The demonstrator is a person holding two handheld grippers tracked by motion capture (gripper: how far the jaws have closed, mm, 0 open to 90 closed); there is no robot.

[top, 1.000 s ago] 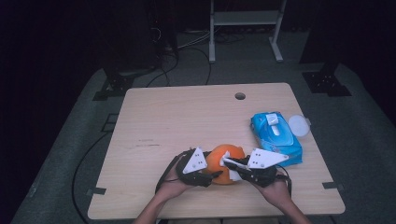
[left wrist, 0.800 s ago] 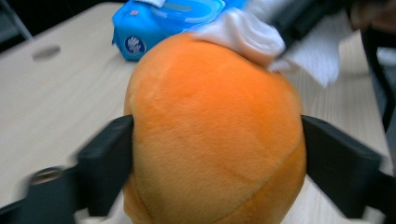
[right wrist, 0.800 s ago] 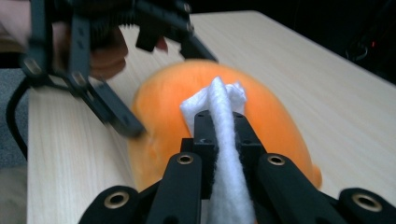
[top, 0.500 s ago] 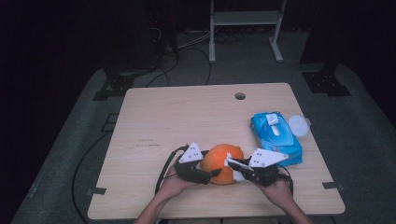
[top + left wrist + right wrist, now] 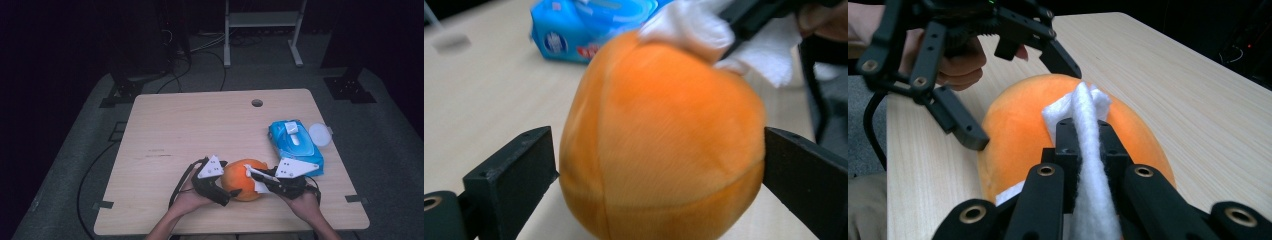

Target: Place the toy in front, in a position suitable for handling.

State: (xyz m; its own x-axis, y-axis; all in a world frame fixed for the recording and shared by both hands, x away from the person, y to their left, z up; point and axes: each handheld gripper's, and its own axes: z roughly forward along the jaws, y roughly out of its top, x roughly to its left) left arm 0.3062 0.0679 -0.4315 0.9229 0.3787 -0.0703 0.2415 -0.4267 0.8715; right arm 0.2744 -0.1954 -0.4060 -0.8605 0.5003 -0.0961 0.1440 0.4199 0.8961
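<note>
An orange plush ball (image 5: 240,184) rests on the wooden table (image 5: 200,125) near its front edge. My left gripper (image 5: 224,182) grips it from the left, and in the left gripper view the ball (image 5: 659,145) touches both black jaws. My right gripper (image 5: 251,173) comes in from the right, shut on a folded white wipe (image 5: 258,183). In the right gripper view the wipe (image 5: 1083,110) runs between the jaws of that gripper (image 5: 1083,126) and presses on top of the ball (image 5: 1018,125). The left gripper (image 5: 1020,100) straddles the ball's far side there.
A blue pack of wipes (image 5: 294,145) lies right of the ball, close behind the right hand, also visible in the left gripper view (image 5: 589,30). A round white lid (image 5: 320,134) lies beside the pack. A cable hole (image 5: 257,103) marks the table's far side.
Both grippers stay on the ball with only small shifts. The wipe has slid slightly over the ball's top.
</note>
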